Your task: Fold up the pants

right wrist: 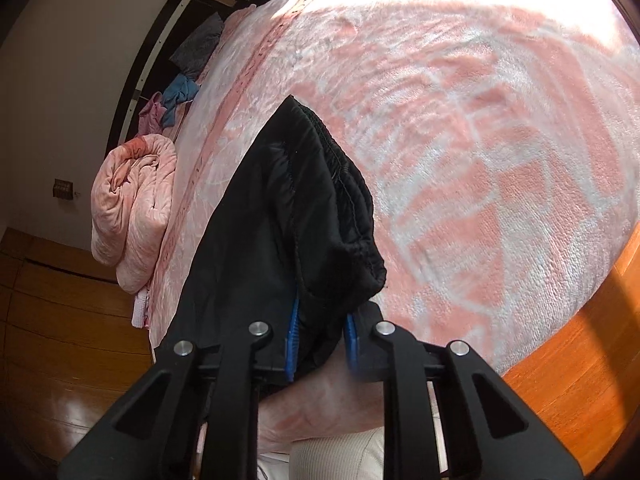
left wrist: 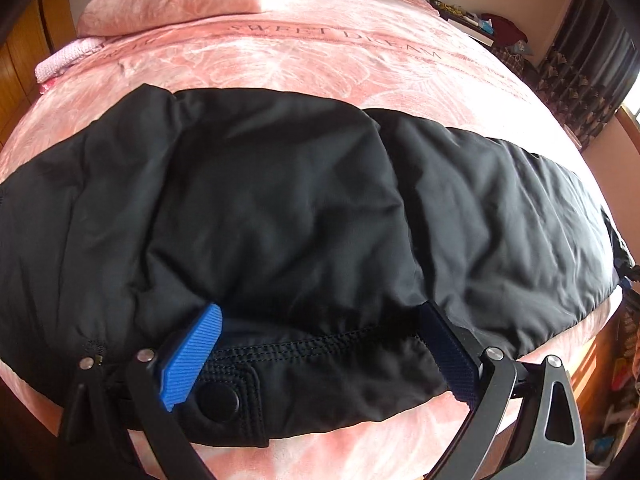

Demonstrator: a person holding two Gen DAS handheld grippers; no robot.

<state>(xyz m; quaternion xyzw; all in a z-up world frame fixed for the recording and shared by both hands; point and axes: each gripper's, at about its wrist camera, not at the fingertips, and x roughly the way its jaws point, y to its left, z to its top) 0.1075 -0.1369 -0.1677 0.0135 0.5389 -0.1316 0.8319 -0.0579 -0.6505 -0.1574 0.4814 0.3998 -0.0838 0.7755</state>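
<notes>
Bedroom, wood floor (right wrist: 60, 320); one bed (left wrist: 320, 64) under a pink patterned cover. One pair of black pants (left wrist: 280, 200) lies across the bed's near edge. Left gripper (left wrist: 316, 352) stands wide open, its two blue pads astride the waistband, not pressing. Right gripper (right wrist: 320, 340) is clamped on a bunched pants end. Farther off, one rolled pink quilt (right wrist: 132, 208) by the far edge.

A pink patterned bed (right wrist: 500, 160) stands on glossy wooden floor (right wrist: 60, 360), sunlit, beside a pale wall (right wrist: 60, 80).
</notes>
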